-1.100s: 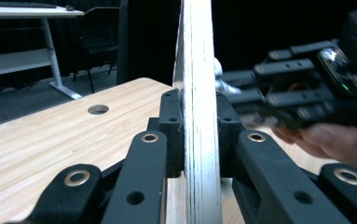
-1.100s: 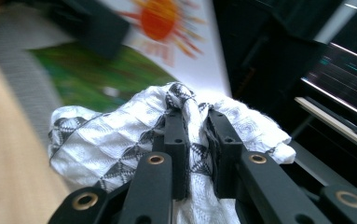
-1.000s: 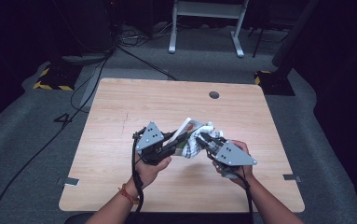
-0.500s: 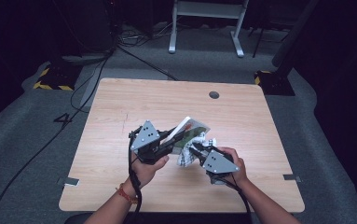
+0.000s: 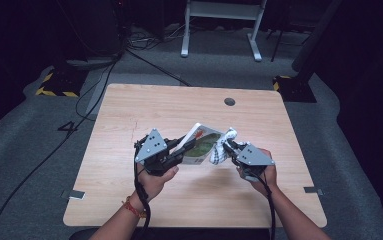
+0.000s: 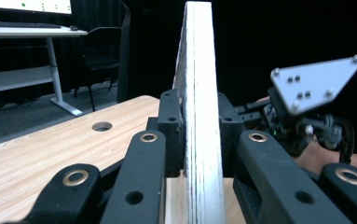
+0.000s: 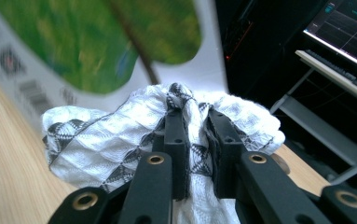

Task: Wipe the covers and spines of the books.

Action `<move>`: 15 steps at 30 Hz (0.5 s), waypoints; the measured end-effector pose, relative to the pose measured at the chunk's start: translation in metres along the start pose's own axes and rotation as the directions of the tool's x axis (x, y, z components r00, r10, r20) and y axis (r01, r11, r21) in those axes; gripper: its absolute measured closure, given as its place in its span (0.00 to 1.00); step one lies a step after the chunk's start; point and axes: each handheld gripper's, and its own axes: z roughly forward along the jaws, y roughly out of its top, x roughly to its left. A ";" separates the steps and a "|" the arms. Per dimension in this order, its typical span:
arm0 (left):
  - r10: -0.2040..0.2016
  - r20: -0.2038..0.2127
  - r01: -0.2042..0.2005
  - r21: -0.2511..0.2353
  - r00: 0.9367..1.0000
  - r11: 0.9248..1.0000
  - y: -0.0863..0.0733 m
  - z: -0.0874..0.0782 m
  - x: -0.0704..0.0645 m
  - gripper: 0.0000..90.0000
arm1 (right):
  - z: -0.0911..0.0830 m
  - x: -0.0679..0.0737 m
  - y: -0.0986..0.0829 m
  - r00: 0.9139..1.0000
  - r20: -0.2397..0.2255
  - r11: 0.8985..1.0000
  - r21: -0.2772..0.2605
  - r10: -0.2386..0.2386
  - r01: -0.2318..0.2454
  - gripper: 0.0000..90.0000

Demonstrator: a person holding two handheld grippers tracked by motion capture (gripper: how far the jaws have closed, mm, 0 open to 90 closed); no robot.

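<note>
Since a moment ago: both hands have drifted apart a little, and the book now stands more upright and tilted, its picture face turned toward the right hand, with the cloth brought up against its right edge.
Book: a thick board book with a white border and a green leafy picture, lifted off the table near the middle of the near half — held on edge, which I'd judge is to offer the cover to the cloth.
Left gripper: jaws closed tight on the book's lower edge; in the left gripper view the stacked pages rise straight up between the black jaws, clamped from both sides, so the book is steady rather than dangling.
Cloth: white with a dark diamond weave, bunched into a wad — that gives a padded face for wiping, I'd say.
Right gripper: jaws nearly shut, pinching a fold of the cloth between them; in the right gripper view the wad sits just in front of the book's cover, touching or all but touching — I cannot tell which.
Likely step: wiping the book's cover with the cloth.
</note>
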 end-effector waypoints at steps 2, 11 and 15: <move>-0.002 0.005 0.002 -0.003 1.000 1.000 -0.001 0.002 0.000 0.87 | -0.005 0.001 0.007 1.000 0.006 1.000 -0.026 0.000 0.000 0.89; -0.031 0.010 0.031 0.038 0.999 0.999 -0.005 0.011 -0.001 0.87 | -0.014 0.042 0.043 0.993 -0.043 0.985 -0.132 -0.114 0.107 0.89; -0.038 0.008 0.038 0.052 0.999 0.998 -0.006 0.013 -0.002 0.87 | -0.013 0.065 0.051 0.981 -0.063 0.971 -0.164 -0.185 0.173 0.89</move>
